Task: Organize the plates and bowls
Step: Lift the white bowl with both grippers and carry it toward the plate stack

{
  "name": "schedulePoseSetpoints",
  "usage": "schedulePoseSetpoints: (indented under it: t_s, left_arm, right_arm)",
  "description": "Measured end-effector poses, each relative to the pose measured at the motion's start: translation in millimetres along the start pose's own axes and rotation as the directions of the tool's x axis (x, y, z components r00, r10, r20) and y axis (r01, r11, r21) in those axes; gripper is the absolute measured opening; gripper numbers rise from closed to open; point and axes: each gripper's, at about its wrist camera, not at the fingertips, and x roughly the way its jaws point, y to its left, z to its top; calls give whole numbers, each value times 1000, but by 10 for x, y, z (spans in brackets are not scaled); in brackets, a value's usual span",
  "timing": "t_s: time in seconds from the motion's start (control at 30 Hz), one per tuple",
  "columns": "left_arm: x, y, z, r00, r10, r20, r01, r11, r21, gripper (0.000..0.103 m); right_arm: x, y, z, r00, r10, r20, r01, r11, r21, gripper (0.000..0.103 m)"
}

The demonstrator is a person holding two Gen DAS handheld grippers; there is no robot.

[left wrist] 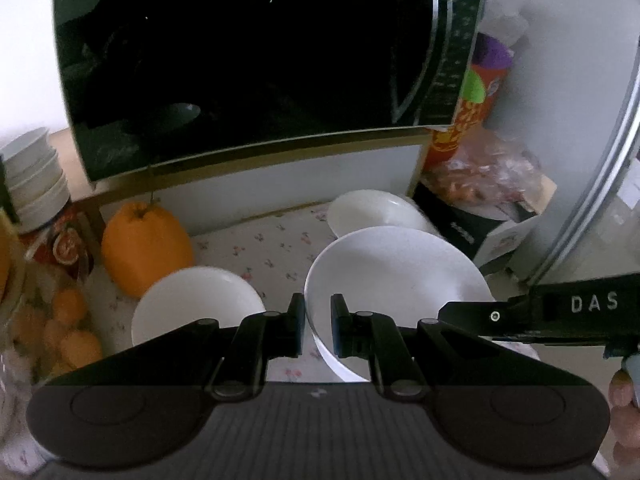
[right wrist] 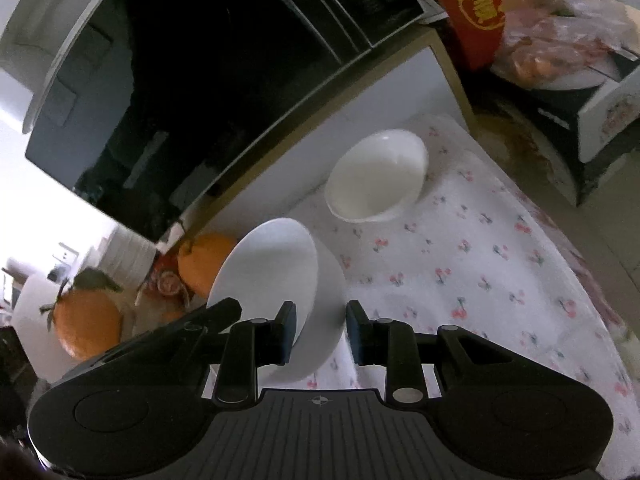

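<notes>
A: How is each hand-held gripper shown?

B: The left hand-held gripper (left wrist: 318,326) is seen with its jaws narrowly parted around the near rim of a white bowl (left wrist: 396,280), which is tilted above the floral-clothed desk (left wrist: 276,244). The right hand-held gripper (right wrist: 321,330) is shown with a wider gap, its left finger at the edge of the same bowl; nothing is clamped.

A: What is placed beyond?

B: A white plate (left wrist: 196,304) is seen beside the held bowl. A second bowl (right wrist: 376,176) rests farther back, near the microwave (left wrist: 256,64). An orange (left wrist: 146,246) and stacked bowls (left wrist: 36,176) are seen to the left.
</notes>
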Motion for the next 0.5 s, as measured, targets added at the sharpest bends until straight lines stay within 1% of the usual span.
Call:
schedulePoseSetpoints:
  t_s: [0.23,0.33,0.5]
  left_arm:
    - [-175,-178,-308,999,-34,3,34,997,-74,12]
    - [-244,-258,-457,999,-39,-9,38,994,-103,12]
    - [-277,-342,-652,997,-72,-31,66,984,-167,12]
  right_arm:
    - [-305,-61,-215,999,-42,-21,41,998,-37,27]
    - [-388,-121,-292,998,-64,-20,63,997,-42,27]
    - [-488,-228,-394,995,-98,-20,97,993,-75,27]
